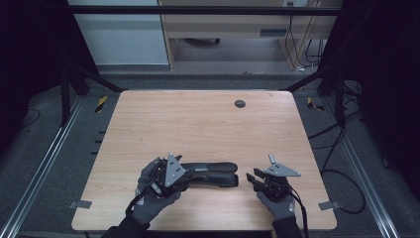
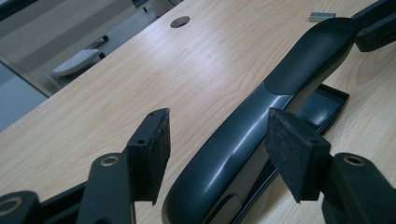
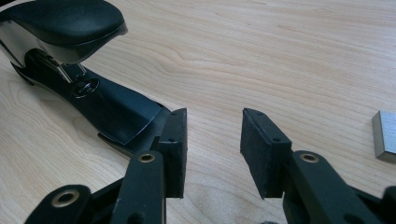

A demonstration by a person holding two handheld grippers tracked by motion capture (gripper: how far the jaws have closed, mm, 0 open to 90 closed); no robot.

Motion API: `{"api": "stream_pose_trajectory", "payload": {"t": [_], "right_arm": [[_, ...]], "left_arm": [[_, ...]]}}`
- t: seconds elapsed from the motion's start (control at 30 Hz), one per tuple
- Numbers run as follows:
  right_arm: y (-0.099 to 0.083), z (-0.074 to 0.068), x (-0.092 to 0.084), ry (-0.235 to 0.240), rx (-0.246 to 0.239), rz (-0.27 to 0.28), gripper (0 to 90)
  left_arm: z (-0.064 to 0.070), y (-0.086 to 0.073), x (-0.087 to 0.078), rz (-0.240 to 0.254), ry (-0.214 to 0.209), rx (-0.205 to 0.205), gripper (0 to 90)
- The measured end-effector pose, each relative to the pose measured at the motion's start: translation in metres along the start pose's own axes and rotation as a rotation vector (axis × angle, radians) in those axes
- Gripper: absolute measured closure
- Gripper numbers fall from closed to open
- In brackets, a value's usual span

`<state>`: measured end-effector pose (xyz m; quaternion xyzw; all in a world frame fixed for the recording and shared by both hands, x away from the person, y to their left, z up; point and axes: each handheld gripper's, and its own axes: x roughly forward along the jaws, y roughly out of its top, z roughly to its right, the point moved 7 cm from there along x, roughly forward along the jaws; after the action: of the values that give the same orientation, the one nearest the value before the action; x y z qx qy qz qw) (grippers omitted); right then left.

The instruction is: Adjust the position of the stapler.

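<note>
I see a black stapler (image 1: 210,173) lying flat on the wooden table (image 1: 198,124), in the lower middle of the high view, its length running left to right. My left tool (image 1: 194,174) sits over the stapler's left end, and a gloved hand (image 1: 154,191) grips the tool from the lower left. In the left gripper view the stapler (image 2: 261,126) runs from bottom centre up to the upper right, between the two pads (image 2: 156,151); both pads stand clear of it, so the left tool is released. My right tool (image 1: 251,179) is at the lower right of the high view, just beside the stapler's right end. In the right gripper view the stapler's open mouth (image 3: 74,51) fills the upper left, and its base reaches down to the left pad (image 3: 175,149); I cannot tell whether they touch. The gap between the pads shows bare table, so the right tool is released too. A small grey metal plate (image 3: 385,135) lies at the right edge of that view.
</note>
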<state>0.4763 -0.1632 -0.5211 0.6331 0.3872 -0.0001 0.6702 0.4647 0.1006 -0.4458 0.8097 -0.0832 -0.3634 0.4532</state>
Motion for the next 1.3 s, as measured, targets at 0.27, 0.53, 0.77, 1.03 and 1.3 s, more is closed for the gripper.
{"api": "stream_pose_trajectory", "payload": {"t": [0.27,0.53,0.77,1.03,1.3], "right_arm": [[0.001,-0.004,0.001,0.007,0.0,0.001,61.5],[0.0,-0.005,0.001,0.01,-0.008,-0.008,67.3],[-0.002,-0.005,0.001,0.011,0.0,-0.007,73.5],[-0.003,-0.005,0.0,0.011,0.004,-0.008,80.1],[-0.005,-0.004,-0.001,0.012,0.008,-0.008,86.9]], "left_arm": [[0.012,0.005,0.0,-0.004,-0.005,0.057,37.0],[0.022,0.008,0.004,-0.017,0.005,0.111,35.2],[0.031,0.013,0.009,-0.021,0.003,0.146,34.5],[0.04,0.017,0.015,-0.034,0.019,0.204,34.5],[0.047,0.021,0.02,-0.042,0.025,0.247,34.5]]}}
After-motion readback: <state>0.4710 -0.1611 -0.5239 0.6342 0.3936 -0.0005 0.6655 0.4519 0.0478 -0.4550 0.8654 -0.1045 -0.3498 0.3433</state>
